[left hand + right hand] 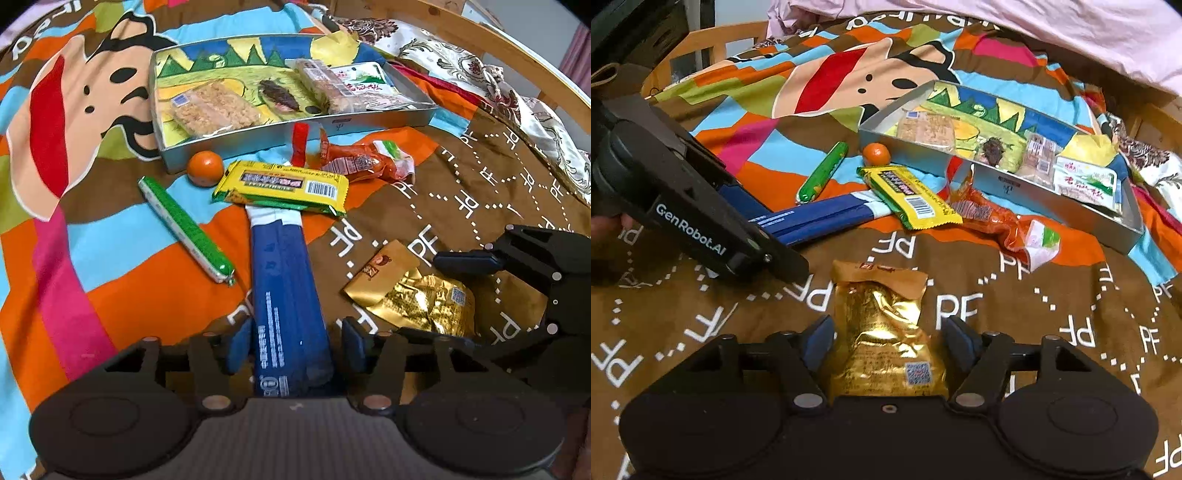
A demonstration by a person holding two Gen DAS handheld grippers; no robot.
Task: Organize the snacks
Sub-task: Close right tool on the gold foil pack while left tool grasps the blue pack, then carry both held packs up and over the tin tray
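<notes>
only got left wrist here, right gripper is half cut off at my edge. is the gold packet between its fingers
observer: yes. The gold packet lies between the fingers of the right gripper, with its QR-code end nearest that camera.
operator: pinched yet
observer: no. There is a gap beside each finger, so the pads are not pressing on it.
operator: whats past the cartoon blanket on that side
observer: pink bedding lies heaped along the far edge of the blanket, beyond the tray.
</notes>
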